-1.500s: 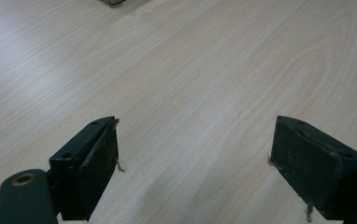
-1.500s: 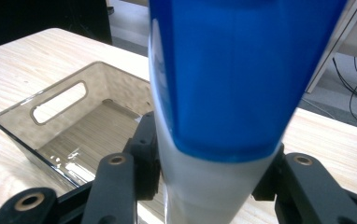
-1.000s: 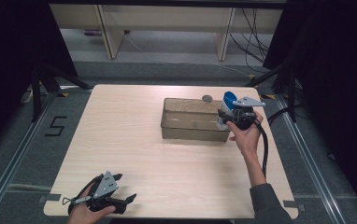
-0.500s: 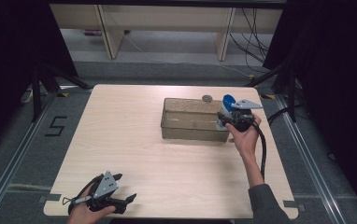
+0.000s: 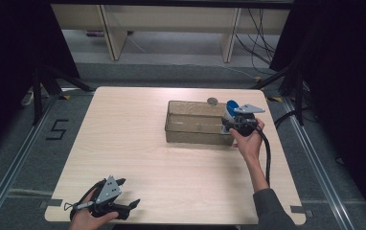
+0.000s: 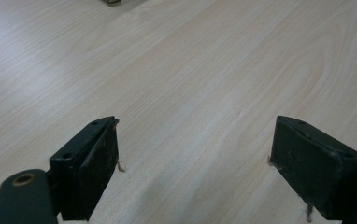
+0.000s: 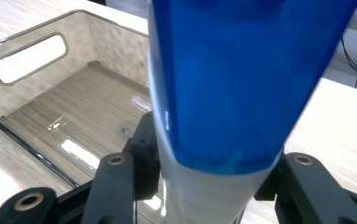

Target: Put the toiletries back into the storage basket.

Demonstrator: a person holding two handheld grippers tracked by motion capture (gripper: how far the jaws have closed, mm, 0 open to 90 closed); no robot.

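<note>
My right gripper [image 5: 230,120] is shut on a blue cup with a white base [image 5: 231,109] and holds it at the right end of a clear plastic bin [image 5: 195,135]. In the right gripper view the blue cup [image 7: 232,93] sits clamped between the jaws, right over the bin's near end, and the bin's [image 7: 32,56] ribbed floor is bare. My left gripper [image 5: 123,197] rests open near the table's front left edge. Its fingers [image 6: 92,163] stand wide apart over bare wood.
A small round grey object [image 5: 212,101] lies on the table just behind the bin. The light wooden table [image 5: 123,134] has broad free room left of the bin. A black cable [image 5: 267,153] trails from the right gripper along the forearm.
The right gripper with the cup has shifted slightly left, closer over the bin's right end. The left gripper has stayed put.
</note>
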